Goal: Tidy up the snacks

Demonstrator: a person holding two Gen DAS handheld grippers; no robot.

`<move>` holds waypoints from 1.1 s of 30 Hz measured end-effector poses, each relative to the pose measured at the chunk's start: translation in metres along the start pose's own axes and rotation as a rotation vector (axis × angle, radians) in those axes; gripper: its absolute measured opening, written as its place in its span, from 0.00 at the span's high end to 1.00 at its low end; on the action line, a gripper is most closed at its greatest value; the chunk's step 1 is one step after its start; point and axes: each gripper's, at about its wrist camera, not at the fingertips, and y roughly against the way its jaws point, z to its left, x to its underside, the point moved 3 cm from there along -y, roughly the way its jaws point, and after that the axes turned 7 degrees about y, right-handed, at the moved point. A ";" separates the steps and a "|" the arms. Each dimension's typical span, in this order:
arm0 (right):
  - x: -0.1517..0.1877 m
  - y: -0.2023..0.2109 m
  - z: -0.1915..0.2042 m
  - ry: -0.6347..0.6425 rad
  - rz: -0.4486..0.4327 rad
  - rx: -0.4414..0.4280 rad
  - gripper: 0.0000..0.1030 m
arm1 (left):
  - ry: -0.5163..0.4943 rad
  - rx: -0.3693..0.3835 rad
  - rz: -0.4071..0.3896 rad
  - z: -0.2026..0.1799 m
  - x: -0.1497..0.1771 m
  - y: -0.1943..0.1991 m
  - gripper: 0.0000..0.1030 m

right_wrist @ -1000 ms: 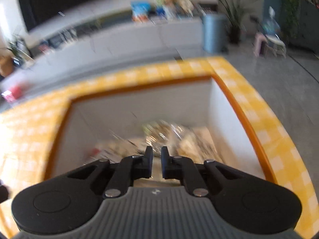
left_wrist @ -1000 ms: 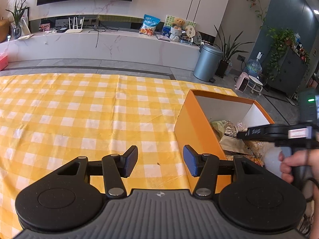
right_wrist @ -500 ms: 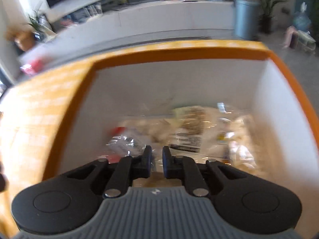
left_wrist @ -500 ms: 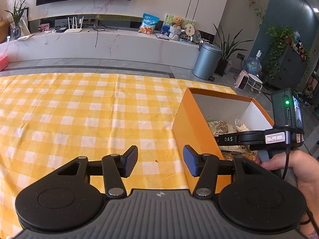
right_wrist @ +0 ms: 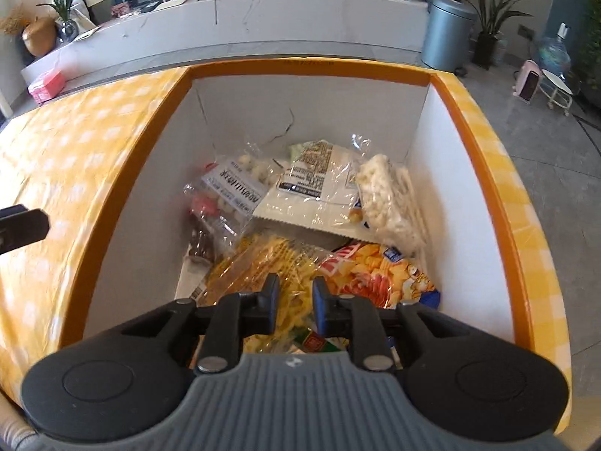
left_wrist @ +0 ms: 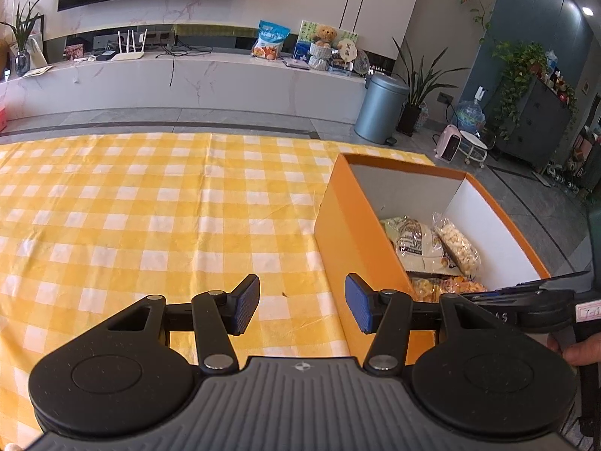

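Right gripper (right_wrist: 295, 297) fingers opening, seemingly empty, above snacks (right_wrist: 285, 263)

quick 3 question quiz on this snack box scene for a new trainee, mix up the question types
1. True or false: the orange box lies tipped on its side on the checked tablecloth.
2. Which claw hangs over the snack packets: A) left claw B) right claw
3. Fill in: the left claw's blue pads have ______ between them.

Key
1. False; it stands upright and open-topped, with packets such as the yellow chips bag inside.
2. B; its jaws are opening above the yellow chips bag, gripping nothing.
3. Nothing; it is open over the tablecloth beside the box.
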 end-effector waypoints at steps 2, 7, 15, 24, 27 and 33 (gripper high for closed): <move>-0.002 -0.002 -0.003 -0.013 0.004 -0.011 0.83 | -0.002 -0.002 0.010 -0.001 0.002 -0.003 0.40; -0.003 -0.007 0.006 0.029 0.009 -0.026 0.82 | -0.010 0.010 0.016 -0.006 0.004 -0.004 0.40; 0.004 0.002 -0.008 -0.049 -0.052 -0.076 0.81 | -0.020 0.036 0.004 -0.020 0.003 0.012 0.39; 0.014 0.079 -0.007 -0.156 -0.360 0.022 0.82 | -0.068 0.028 -0.031 -0.046 0.005 0.037 0.21; 0.028 0.106 -0.008 -0.316 -0.451 0.228 0.78 | -0.094 -0.027 -0.081 -0.055 0.003 0.049 0.14; 0.057 0.149 0.008 -0.361 -0.531 0.309 0.54 | -0.172 -0.031 -0.164 -0.073 0.007 0.085 0.09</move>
